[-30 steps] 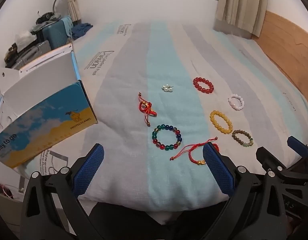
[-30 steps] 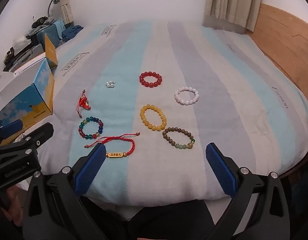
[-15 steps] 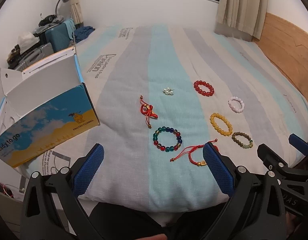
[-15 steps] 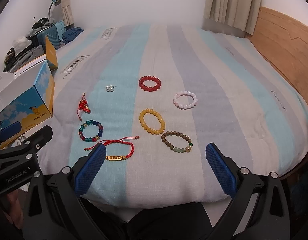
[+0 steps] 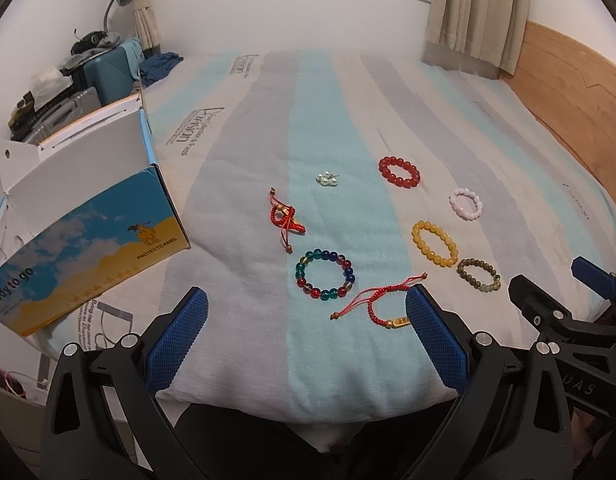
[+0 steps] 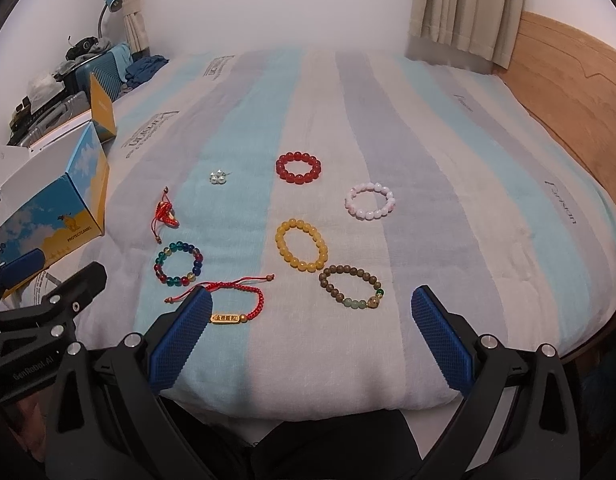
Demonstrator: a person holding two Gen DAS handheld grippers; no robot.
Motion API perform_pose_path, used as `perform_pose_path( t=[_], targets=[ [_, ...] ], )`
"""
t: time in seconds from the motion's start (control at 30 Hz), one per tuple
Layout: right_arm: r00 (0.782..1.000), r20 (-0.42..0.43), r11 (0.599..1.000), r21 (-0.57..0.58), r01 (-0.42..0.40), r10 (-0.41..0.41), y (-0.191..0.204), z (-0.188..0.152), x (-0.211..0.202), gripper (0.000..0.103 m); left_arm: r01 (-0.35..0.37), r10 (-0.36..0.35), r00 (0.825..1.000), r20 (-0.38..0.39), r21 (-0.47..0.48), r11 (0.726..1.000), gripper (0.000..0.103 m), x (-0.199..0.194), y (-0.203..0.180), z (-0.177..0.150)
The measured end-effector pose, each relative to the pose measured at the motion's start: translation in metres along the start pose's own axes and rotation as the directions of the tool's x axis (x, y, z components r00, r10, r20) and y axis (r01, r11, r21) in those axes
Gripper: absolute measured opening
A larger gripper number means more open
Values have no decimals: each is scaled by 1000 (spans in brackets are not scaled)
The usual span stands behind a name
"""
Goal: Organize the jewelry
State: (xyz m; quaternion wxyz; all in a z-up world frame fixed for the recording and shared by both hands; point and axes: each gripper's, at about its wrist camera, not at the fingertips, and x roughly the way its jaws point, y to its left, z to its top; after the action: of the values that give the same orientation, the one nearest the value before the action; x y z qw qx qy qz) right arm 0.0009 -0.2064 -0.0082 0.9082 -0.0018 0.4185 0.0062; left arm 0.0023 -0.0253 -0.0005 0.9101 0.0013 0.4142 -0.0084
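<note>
Several bracelets lie on a striped bed: a red bead one [image 6: 298, 167], a pink one [image 6: 370, 201], a yellow one [image 6: 301, 251], a brown one [image 6: 351, 292], a multicolour one [image 6: 179, 263], a red cord one with a gold plate [image 6: 232, 310] and a red knotted cord [image 6: 165, 216]. Small pearl pieces [image 6: 217, 177] lie beyond. My left gripper [image 5: 306, 330] is open and empty above the near bed edge, close to the multicolour bracelet [image 5: 325, 275]. My right gripper [image 6: 308, 330] is open and empty, near the gold-plate cord and the brown bracelet.
An open blue and yellow cardboard box [image 5: 86, 236] stands at the bed's left edge, also in the right wrist view [image 6: 56, 208]. Suitcases and clutter [image 5: 88, 76] stand behind it. A wooden headboard [image 6: 568, 92] runs along the right side.
Both views have shifted slightly; the bed and jewelry now sit a little lower and farther. Both grippers stay open. No jewelry has moved.
</note>
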Motion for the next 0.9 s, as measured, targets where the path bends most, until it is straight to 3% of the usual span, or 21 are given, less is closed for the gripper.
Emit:
perform_pose_path(
  t=[0.9],
  targets=[
    [1000,1,1000,1,1,-1,-2,1,-1,96,-5,5,1000,4,-2,1000,97,-2,0,0]
  ],
)
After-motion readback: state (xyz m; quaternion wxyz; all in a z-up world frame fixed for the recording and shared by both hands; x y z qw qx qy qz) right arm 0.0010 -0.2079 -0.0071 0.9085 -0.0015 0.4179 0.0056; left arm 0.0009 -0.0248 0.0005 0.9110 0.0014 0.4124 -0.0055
